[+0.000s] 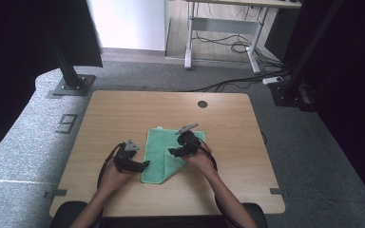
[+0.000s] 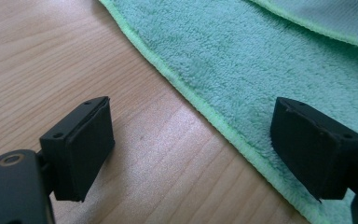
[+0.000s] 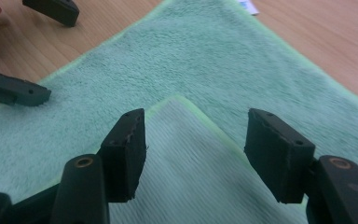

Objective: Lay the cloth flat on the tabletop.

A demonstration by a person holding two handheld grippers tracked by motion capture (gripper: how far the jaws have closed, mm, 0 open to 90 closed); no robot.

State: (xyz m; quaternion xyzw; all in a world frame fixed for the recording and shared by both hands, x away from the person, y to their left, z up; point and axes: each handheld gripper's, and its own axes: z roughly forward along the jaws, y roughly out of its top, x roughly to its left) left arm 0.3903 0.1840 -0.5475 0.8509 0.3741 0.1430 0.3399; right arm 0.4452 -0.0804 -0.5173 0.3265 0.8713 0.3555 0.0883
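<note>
Midway through what I judge to be a folding job, I have the green towel (image 1: 164, 154) lying flat near the middle of the worktop (image 1: 123, 114), a little toward its near edge, with its near-right corner already turned over onto the cloth so the paler ribbed underside (image 3: 191, 163) shows. My right tool (image 3: 193, 154) hovers released over that folded flap, jaws standing wide on either side of its tip and gripping nothing. My left tool (image 2: 191, 149) is likewise released, its jaws straddling the towel's left hem (image 2: 205, 112), one over bare wood and one over the pile, not yet closed on it. The next move, as I read it, calls for lowering the left tool until the hem sits between the jaws, pinching the edge cleanly without dragging the cloth, and carrying it across to meet the fold. The towel's long axis runs from the near edge toward the far edge, leaning slightly right, its small white label (image 3: 248, 5) marking the far end.
</note>
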